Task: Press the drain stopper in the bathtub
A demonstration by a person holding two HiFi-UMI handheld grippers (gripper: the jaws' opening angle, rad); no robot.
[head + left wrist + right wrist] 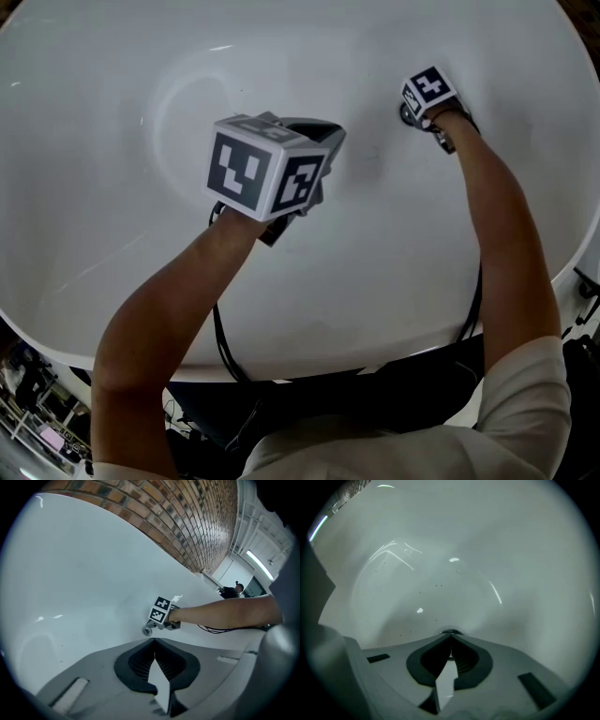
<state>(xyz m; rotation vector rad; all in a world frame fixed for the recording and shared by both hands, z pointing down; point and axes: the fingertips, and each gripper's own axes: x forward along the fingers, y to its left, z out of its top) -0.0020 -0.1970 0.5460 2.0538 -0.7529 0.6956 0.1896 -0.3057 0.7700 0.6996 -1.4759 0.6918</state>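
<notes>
The drain stopper (407,115) is a small round metal disc on the floor of the white bathtub (112,84). In the head view my right gripper (414,110) reaches to it, arm stretched out, jaws shut with the tips down on the stopper. In the right gripper view only a dark sliver of the stopper (450,632) peeks out past the closed tips of the right gripper (451,635). My left gripper (328,141) hangs over the middle of the tub, shut and empty. In the left gripper view, the stopper (147,630) shows under the right gripper (151,626), beyond the left gripper (153,640).
The tub's smooth white wall (440,550) curves up all around. Black cables (223,342) hang over the near rim. A brick wall (187,517) rises behind the tub, and a person (232,590) stands far off in the room.
</notes>
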